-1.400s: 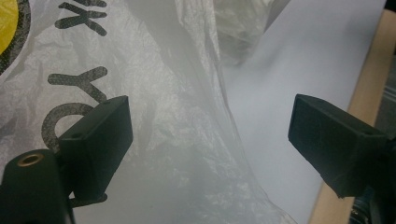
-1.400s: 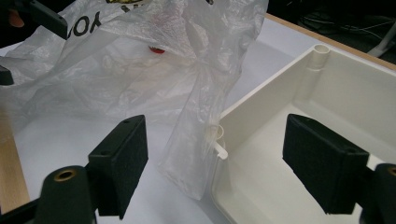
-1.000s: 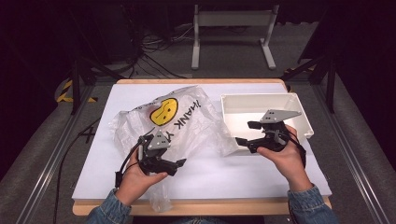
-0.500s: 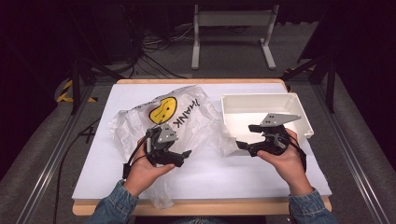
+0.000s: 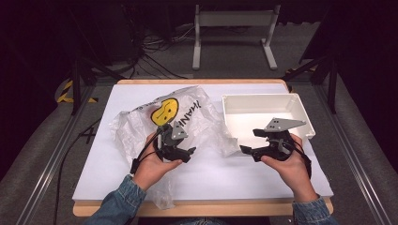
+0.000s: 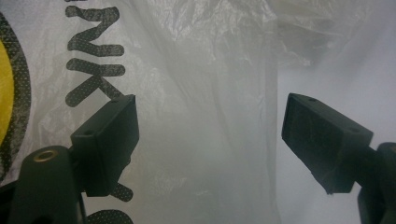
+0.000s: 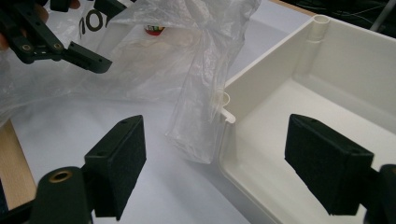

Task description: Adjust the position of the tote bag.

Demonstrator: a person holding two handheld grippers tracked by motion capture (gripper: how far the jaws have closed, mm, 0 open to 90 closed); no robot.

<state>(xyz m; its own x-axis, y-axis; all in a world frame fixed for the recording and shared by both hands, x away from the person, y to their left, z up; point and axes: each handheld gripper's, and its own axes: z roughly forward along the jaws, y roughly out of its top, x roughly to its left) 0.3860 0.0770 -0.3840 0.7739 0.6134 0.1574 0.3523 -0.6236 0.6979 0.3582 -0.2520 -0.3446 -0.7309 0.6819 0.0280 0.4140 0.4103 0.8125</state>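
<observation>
White paper covered the table; a crumpled plastic bag lay left of centre, its edge touching the white bin. The left gripper hovered wide open over it, the right gripper equally open and empty, probably poised to grasp it

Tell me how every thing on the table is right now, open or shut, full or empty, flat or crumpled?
Clear crinkly plastic bag with a yellow smiley face: crumpled, lying on the table, one corner against the bin.
White rectangular plastic bin: upright, nothing visible inside.
Left gripper: open, over the bag.
Right gripper: open, holding nothing, at the bin's near corner.
</observation>
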